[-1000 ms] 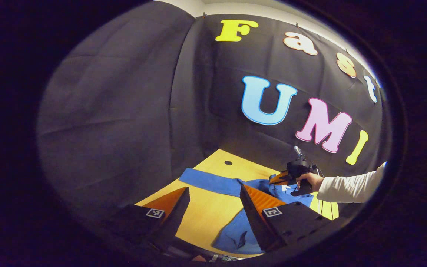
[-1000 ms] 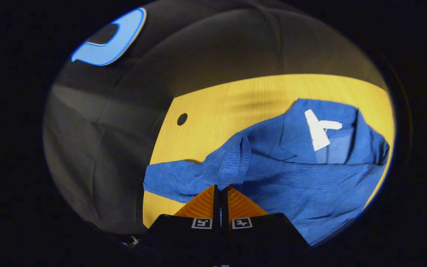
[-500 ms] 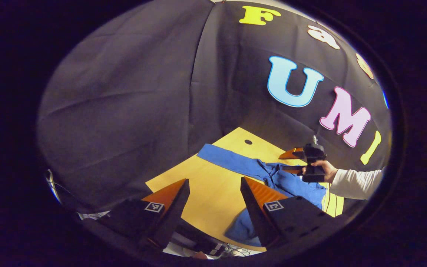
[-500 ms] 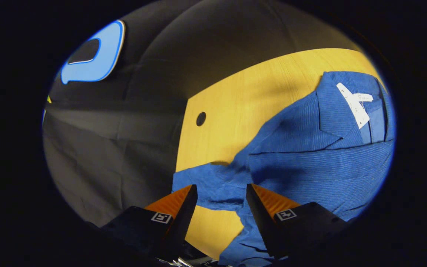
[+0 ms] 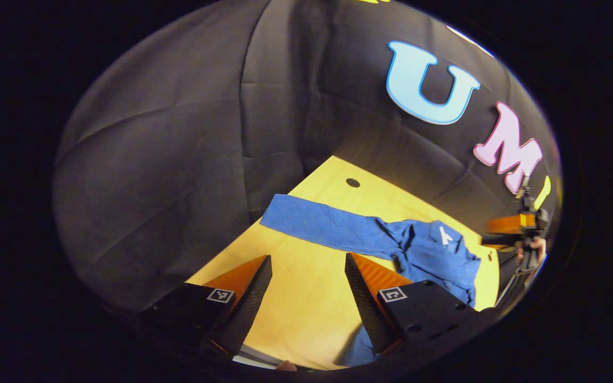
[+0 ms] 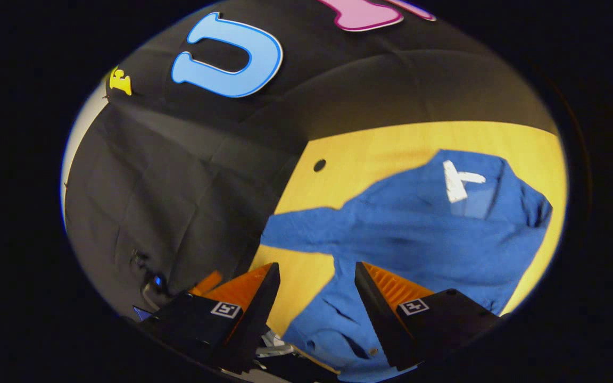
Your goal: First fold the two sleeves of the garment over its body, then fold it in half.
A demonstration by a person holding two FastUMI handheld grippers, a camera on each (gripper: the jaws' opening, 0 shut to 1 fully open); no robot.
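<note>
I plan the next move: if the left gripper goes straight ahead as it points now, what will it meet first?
Probably the bare table; the left gripper is open above it, the shirt's sleeve beyond. Depth is unclear.

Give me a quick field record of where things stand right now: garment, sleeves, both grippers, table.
garment: blue shirt lying rumpled on the table, white mark near its collar
sleeve: one long sleeve stretched out flat toward the wall, not folded over the body
other sleeve: cannot tell where it lies
fold in half: not done
left gripper: open, holding nothing, above bare table
right gripper: open, holding nothing, above the shirt's edge
table: yellow wooden top with a small dark hole
</note>
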